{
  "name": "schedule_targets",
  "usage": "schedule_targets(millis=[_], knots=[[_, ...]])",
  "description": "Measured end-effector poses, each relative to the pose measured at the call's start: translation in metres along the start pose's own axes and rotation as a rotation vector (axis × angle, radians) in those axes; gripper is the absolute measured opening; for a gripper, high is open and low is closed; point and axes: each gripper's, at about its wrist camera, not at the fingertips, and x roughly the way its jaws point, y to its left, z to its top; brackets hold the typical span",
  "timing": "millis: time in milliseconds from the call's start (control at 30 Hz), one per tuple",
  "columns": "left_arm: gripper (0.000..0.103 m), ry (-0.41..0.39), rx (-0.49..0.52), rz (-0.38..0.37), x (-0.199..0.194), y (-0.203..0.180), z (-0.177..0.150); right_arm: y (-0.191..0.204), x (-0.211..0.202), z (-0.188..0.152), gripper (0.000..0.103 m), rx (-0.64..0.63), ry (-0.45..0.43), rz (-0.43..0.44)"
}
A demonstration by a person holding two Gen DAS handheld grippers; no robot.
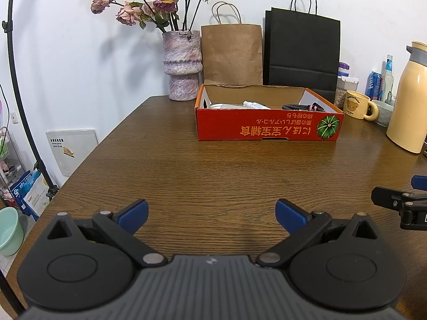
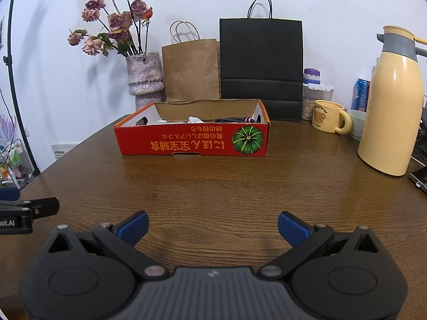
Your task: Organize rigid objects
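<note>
A shallow red cardboard box [image 1: 268, 126] [image 2: 192, 140] with a pumpkin print stands on the brown wooden table [image 1: 213, 173] [image 2: 213, 186], far ahead of both grippers. Inside it lie a white tube [image 1: 255, 104] [image 2: 194, 119] and a coiled black cable [image 1: 301, 106] [image 2: 232, 119]. My left gripper [image 1: 212, 214] hovers low over the table's near edge, open, nothing between its blue pads. My right gripper [image 2: 213, 226] is open and empty too. Each gripper's side shows at the edge of the other's view.
At the back stand a vase of dried roses [image 1: 182, 64] [image 2: 145, 80], a brown paper bag [image 1: 231, 53] and a black paper bag [image 1: 303, 53]. To the right are a yellow bear mug [image 2: 328, 116], a cream thermos jug [image 2: 392, 106], a bowl, a jar and a can.
</note>
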Motion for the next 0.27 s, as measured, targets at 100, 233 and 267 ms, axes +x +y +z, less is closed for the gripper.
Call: schedule_targets(millis=[100, 233, 267], knots=[[0.103, -0.001, 0.005, 0.002, 0.0002, -0.0015, -0.0005, -0.0001, -0.0001, 0.0001, 0.103, 0.000, 0.000, -0.001], [0.103, -0.005, 0.003, 0.003, 0.0005, -0.0020, -0.0007, -0.0003, -0.0001, 0.0001, 0.103, 0.000, 0.001, 0.000], [0.103, -0.005, 0.004, 0.002, 0.0008, -0.0022, -0.0009, -0.0003, -0.0001, 0.0002, 0.103, 0.000, 0.001, 0.000]])
